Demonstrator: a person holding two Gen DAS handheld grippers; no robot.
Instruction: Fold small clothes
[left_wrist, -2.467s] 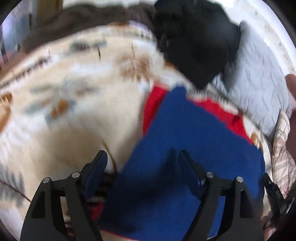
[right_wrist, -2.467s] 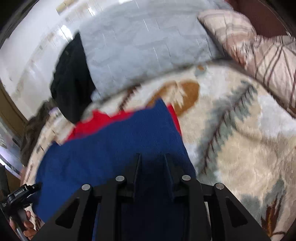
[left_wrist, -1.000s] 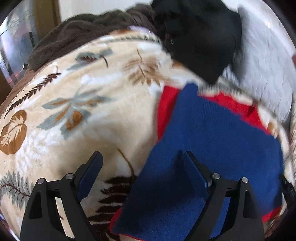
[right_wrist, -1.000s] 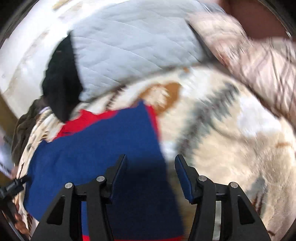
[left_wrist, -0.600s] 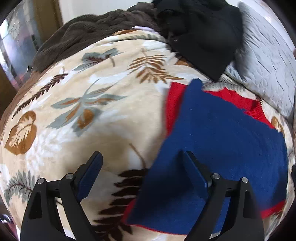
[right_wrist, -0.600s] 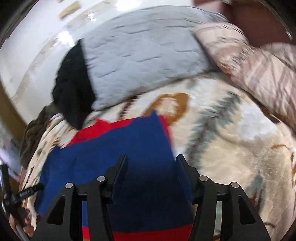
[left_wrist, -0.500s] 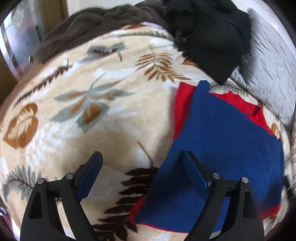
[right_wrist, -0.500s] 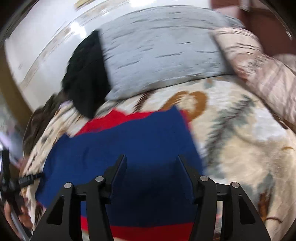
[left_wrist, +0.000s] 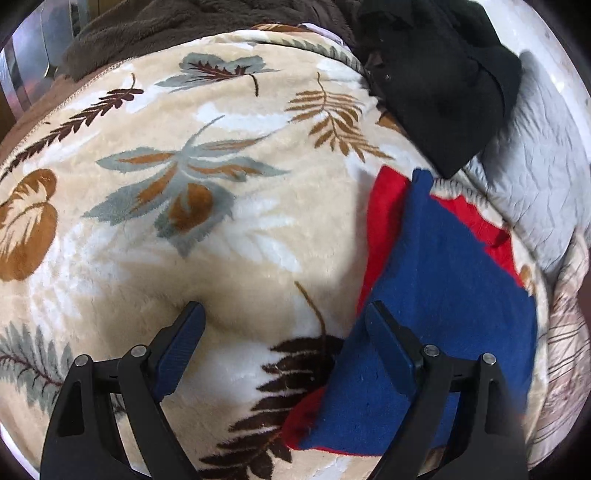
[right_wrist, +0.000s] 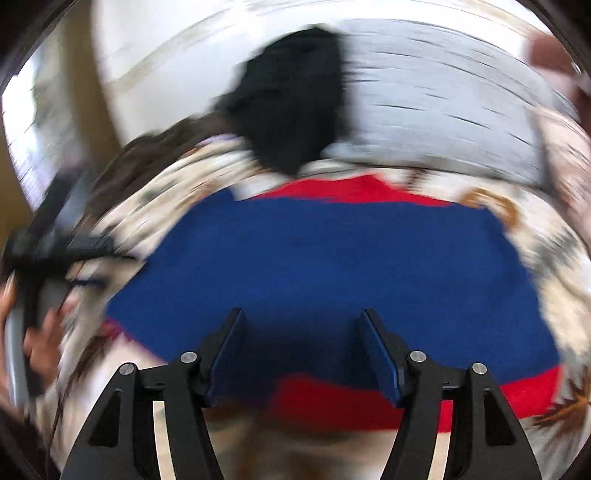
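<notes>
Your blue-and-red garment (left_wrist: 443, 266) lies folded flat on the leaf-print blanket (left_wrist: 184, 221), blue layer over red, near a black garment (left_wrist: 443, 85) and grey pillow (left_wrist: 535, 177). Your left gripper (left_wrist: 284, 321) gapes wide, empty, over the blanket. Your right gripper (right_wrist: 301, 328) is opening above the blue cloth, gripping nothing.

No writing, label, brand, number or sign can be read in either wrist view.
</notes>
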